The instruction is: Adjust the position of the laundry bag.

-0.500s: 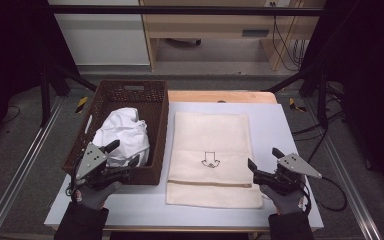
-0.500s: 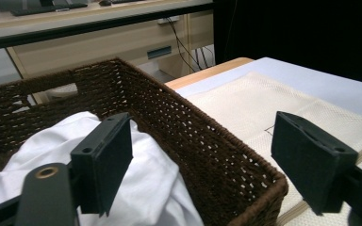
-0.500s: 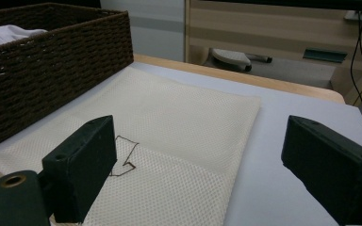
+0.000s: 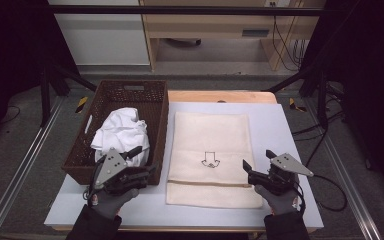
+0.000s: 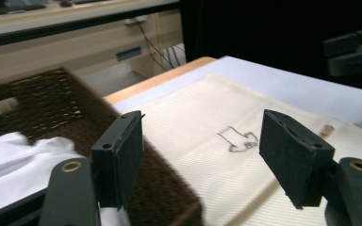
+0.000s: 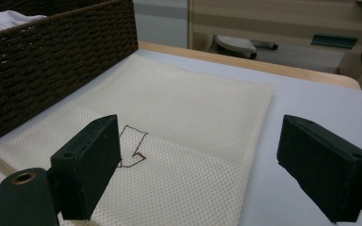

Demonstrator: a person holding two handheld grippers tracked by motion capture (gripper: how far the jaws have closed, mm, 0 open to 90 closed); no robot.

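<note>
White tabletop [image 4: 280, 125] bears a flat cream mesh bag [image 4: 211, 155], both hand-held grippers [image 4: 139, 159] [image 4: 256, 160] released, grasping nothing.

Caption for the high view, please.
Both open grippers, left and right, hover beside a cream mesh bag; white cloth fills the wicker basket.

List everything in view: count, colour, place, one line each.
wicker basket: one, dark brown, table's left
crumpled cloth: one, white, inside the basket
mesh bag: one, cream with an arrow mark, flat at table's centre
table: one, pale blue-grey top
left hand-held gripper: one, black, jaws open, over the basket's near end
right hand-held gripper: one, black, jaws open, at the bag's right edge
gloved hands: two, grey, near edge
</note>
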